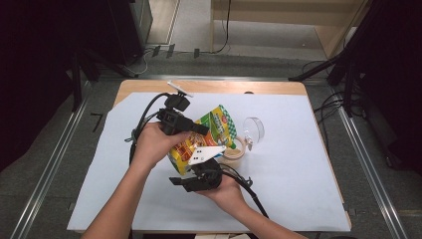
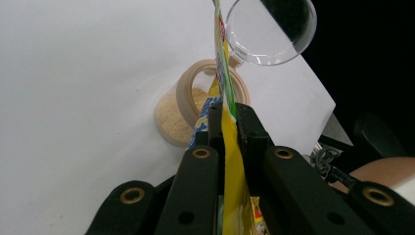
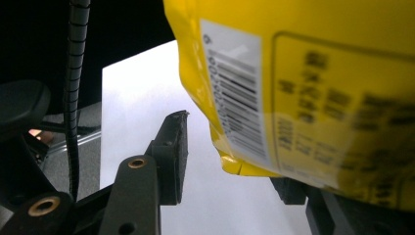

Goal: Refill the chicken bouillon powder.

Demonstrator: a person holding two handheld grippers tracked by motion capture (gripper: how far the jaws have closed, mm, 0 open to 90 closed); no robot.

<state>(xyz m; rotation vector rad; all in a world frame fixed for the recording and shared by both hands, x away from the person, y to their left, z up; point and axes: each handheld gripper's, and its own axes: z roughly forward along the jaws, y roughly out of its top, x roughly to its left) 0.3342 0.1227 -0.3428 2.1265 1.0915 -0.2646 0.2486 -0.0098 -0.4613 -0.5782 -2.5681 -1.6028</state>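
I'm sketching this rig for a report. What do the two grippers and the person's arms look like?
Both are black, with blocky jaws on arms with brass-ringed pivots. The left gripper and right gripper each trail a black cable and carry a pale three-cornered plate. The forearms are bare, no sleeves or gloves.

left gripper (image 2: pixel 225 122): jaws clamped together | right gripper (image 3: pixel 235 161): jaws spread apart
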